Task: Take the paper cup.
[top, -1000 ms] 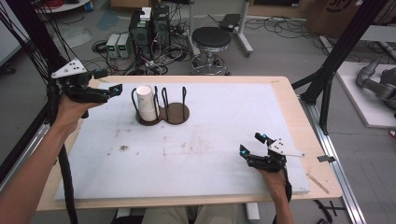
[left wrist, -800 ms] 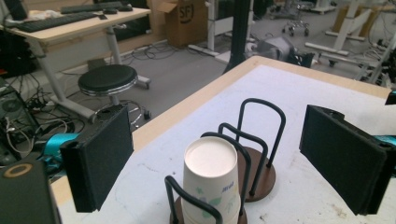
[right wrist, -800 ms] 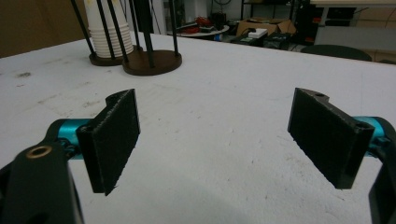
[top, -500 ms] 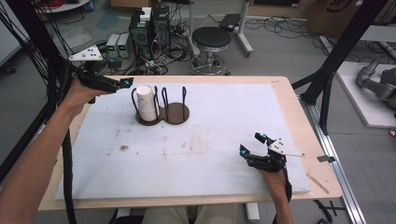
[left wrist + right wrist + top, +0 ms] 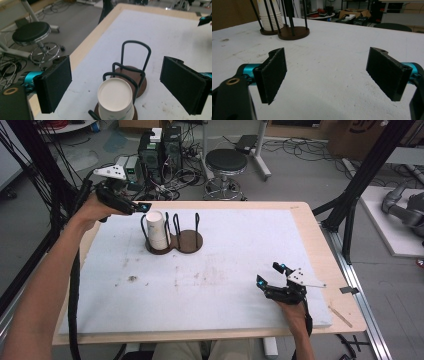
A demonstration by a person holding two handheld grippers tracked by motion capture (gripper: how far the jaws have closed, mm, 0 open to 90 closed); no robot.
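Left gripper point(image 5: 142, 208) hovers spread wide over the paper cup stack point(image 5: 156, 230) in the wire rack point(image 5: 175, 239) upper left, right gripper point(image 5: 272, 275) spread too, lower right.

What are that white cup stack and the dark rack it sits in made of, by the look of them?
Cup stack: probably paper, matte white, with thin layered rims showing in the right gripper view and a faint print low on the side. Rack: the hoops look like bent metal wire with a smooth black coating; its round brown bases could be wood or plastic, too dull to tell.
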